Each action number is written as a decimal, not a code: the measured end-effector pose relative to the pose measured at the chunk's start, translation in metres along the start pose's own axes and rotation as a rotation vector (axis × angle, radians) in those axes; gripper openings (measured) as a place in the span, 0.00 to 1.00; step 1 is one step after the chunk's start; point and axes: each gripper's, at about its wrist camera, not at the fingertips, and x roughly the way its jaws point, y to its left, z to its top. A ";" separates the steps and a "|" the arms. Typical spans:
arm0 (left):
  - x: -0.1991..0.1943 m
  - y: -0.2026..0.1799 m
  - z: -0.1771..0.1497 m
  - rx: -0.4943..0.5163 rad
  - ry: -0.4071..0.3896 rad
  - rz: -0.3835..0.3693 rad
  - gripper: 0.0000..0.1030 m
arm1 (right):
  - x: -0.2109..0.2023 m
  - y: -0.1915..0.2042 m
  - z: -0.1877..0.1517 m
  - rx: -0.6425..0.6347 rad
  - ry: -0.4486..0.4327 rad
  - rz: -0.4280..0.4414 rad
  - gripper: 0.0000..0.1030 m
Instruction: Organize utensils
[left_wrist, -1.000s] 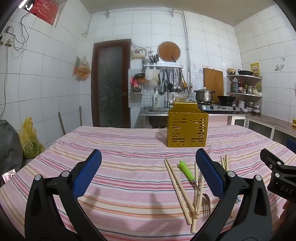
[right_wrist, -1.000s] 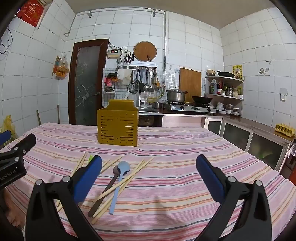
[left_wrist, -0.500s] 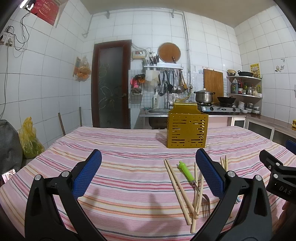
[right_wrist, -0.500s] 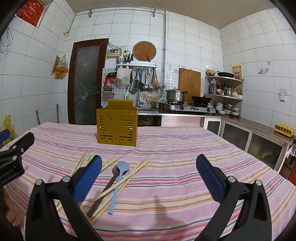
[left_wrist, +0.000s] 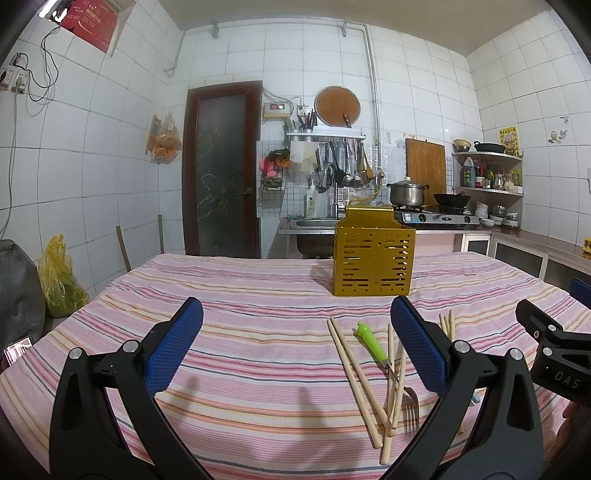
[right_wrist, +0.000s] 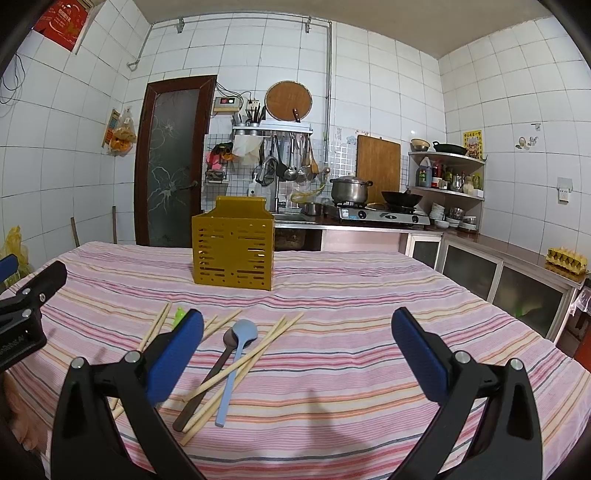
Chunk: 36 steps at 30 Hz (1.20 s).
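left gripper (left_wrist: 295, 343) agape, empty | right gripper (right_wrist: 297, 345) agape, empty | green-handled fork (left_wrist: 384, 360): left view | blue spoon (right_wrist: 236, 362): right view only

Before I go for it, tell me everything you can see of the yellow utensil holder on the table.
The yellow utensil holder is a boxy caddy, seemingly plastic or painted metal, with rows of short horizontal slots in its front wall and a taller back panel rising above the rim. It stands upright on the striped tablecloth, beyond the scattered utensils. Nothing touches it but the cloth; no handles stick out above its rim, and its inside is hidden.
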 end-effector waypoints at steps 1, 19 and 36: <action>0.001 0.000 0.000 0.001 -0.001 -0.001 0.95 | 0.000 -0.001 0.000 0.000 0.000 -0.001 0.96; 0.000 0.000 0.002 0.005 -0.006 -0.003 0.95 | 0.000 0.000 -0.002 0.001 0.001 -0.001 0.96; -0.001 0.000 0.001 0.004 -0.006 -0.003 0.95 | 0.000 -0.001 -0.002 0.001 0.000 -0.002 0.96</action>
